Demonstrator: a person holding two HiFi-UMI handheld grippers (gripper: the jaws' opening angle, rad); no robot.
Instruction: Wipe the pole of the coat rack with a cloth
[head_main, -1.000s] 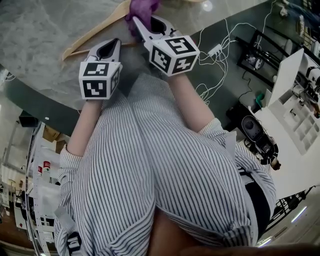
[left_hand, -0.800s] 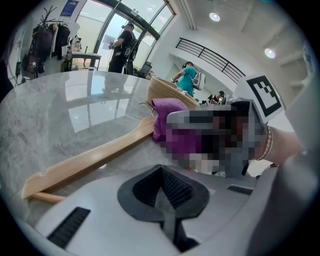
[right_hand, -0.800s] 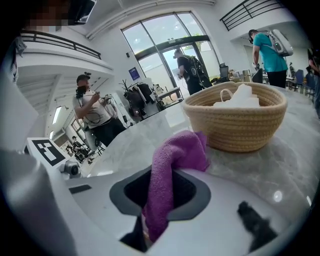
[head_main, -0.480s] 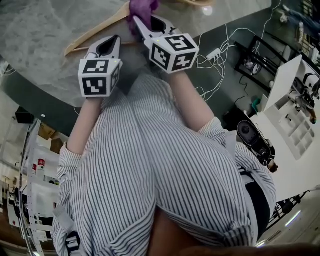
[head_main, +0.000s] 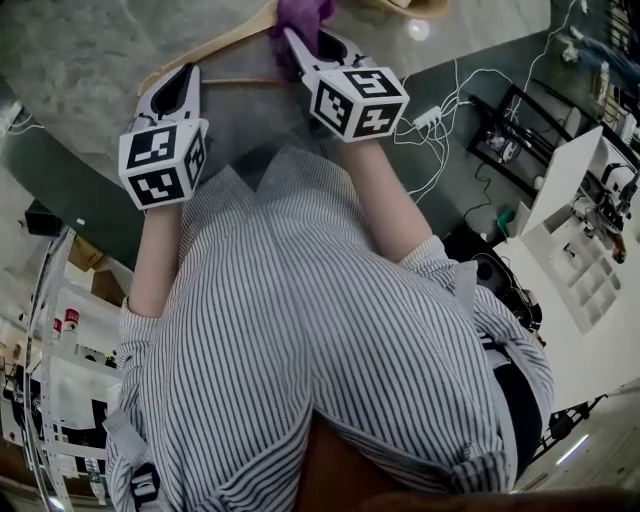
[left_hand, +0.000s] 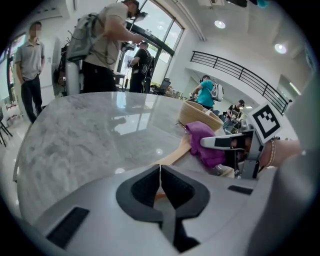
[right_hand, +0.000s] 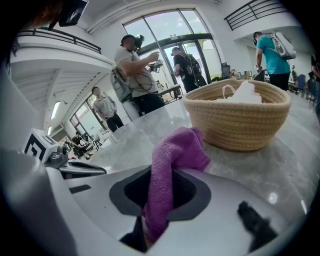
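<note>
My right gripper (head_main: 297, 40) is shut on a purple cloth (head_main: 304, 12), which bunches out past the jaw tips over the marble table (head_main: 70, 60). In the right gripper view the cloth (right_hand: 172, 150) runs down between the jaws of that gripper (right_hand: 160, 177). My left gripper (head_main: 186, 72) hovers to the left, shut with nothing in it; its pads meet in the left gripper view (left_hand: 160, 171). A wooden hanger (head_main: 215, 45) lies on the table between the two grippers. No coat rack pole shows in any view.
A woven basket (right_hand: 240, 117) holding white items stands on the table just beyond the cloth. Cables (head_main: 440, 95) and a white shelf unit (head_main: 585, 220) lie on the floor to the right. Several people (left_hand: 102, 45) stand past the table's far edge.
My left gripper has moved left and farther out over the table, away from the right gripper. The right gripper, still holding the cloth, has shifted slightly forward.
</note>
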